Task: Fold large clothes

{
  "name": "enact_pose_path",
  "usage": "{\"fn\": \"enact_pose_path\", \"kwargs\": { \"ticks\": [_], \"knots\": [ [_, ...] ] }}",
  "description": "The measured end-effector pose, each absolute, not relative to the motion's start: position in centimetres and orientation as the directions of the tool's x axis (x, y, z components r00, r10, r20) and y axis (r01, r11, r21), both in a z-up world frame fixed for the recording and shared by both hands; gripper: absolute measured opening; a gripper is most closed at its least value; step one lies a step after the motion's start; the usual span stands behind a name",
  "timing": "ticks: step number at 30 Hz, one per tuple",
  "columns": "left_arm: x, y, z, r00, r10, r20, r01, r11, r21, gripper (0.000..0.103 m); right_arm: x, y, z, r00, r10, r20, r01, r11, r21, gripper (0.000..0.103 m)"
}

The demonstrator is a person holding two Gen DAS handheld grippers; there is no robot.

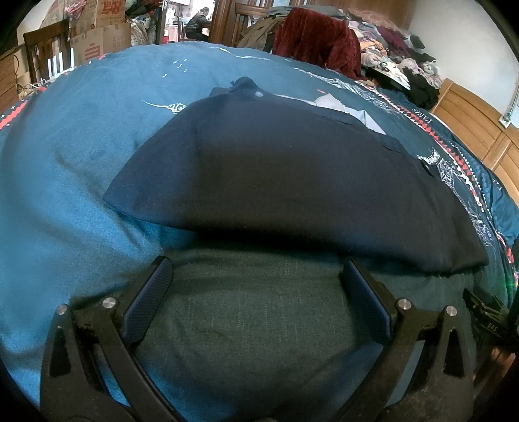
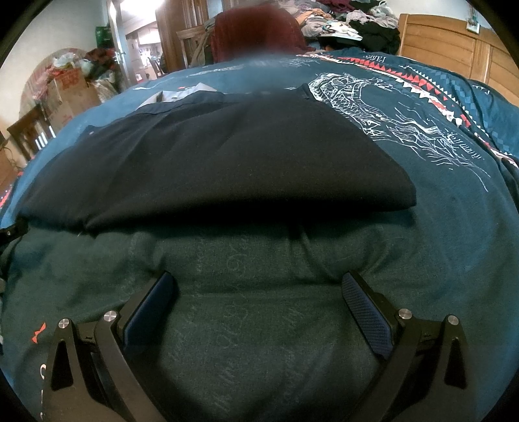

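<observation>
A dark navy garment (image 1: 275, 175) lies folded flat on the teal bedspread (image 1: 65, 168), with a grey lining showing at its far end (image 1: 340, 108). In the right wrist view the same navy garment (image 2: 211, 152) spreads across the bedspread (image 2: 438, 201). My left gripper (image 1: 256, 263) stands open just short of the garment's near edge, nothing between its fingers. My right gripper (image 2: 259, 279) is open too, a little back from the near folded edge. Both sets of blue pads (image 1: 149, 298) (image 2: 366, 311) rest over bare bedspread.
A dark red velvet cloth (image 1: 311, 42) hangs over a chair beyond the bed. A heap of mixed clothes (image 1: 399, 61) lies at the far right by the wooden headboard (image 1: 467, 123). Cardboard boxes (image 1: 97, 35) and a wooden chair (image 1: 42, 55) stand at the far left. A person (image 1: 198, 22) sits in a doorway.
</observation>
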State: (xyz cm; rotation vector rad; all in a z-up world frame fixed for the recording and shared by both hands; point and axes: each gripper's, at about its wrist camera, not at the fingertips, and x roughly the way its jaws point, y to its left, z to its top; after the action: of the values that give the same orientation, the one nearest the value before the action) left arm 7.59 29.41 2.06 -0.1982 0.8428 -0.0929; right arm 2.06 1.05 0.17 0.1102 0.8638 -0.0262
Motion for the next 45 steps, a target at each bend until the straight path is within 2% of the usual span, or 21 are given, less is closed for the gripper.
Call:
{"fn": "enact_pose_path", "kwargs": {
  "ticks": [13,19,25,28,31,36,45],
  "knots": [
    [7.5,29.6,2.1,0.665,-0.172,-0.727,0.007,0.975,-0.224,0.103,1.9,1.0,0.2,0.652,0.02,-0.758,0.069,0.994,0.086,0.103],
    [6.9,31.5,2.6,0.669,-0.276,-0.69,0.021,0.935,-0.354,0.103,1.9,1.1,0.2,0.652,0.019,-0.758,0.07,0.994,0.085,0.103],
    [5.4,36.0,3.1,0.675,-0.486,-0.556,0.015,0.762,-0.648,0.102,1.8,1.1,0.3,0.653,0.019,-0.757,0.07,0.994,0.084,0.103],
    [5.6,37.2,3.3,0.674,-0.544,-0.499,0.004,0.678,-0.735,0.1,1.8,1.1,0.3,0.653,0.019,-0.757,0.07,0.994,0.085,0.103],
    [6.5,37.3,3.6,0.672,-0.577,-0.464,0.005,0.63,-0.777,0.094,1.8,1.1,0.2,0.653,0.018,-0.757,0.07,0.994,0.085,0.103],
    [8.4,36.3,2.4,0.653,-0.594,-0.469,-0.028,0.601,-0.799,0.092,1.8,1.1,0.3,0.653,0.017,-0.757,0.07,0.994,0.084,0.103],
    [9.8,36.7,1.9,0.704,-0.584,-0.405,-0.032,0.544,-0.839,0.092,1.8,1.0,0.3,0.653,0.019,-0.757,0.069,0.994,0.084,0.103]
  ]
}}
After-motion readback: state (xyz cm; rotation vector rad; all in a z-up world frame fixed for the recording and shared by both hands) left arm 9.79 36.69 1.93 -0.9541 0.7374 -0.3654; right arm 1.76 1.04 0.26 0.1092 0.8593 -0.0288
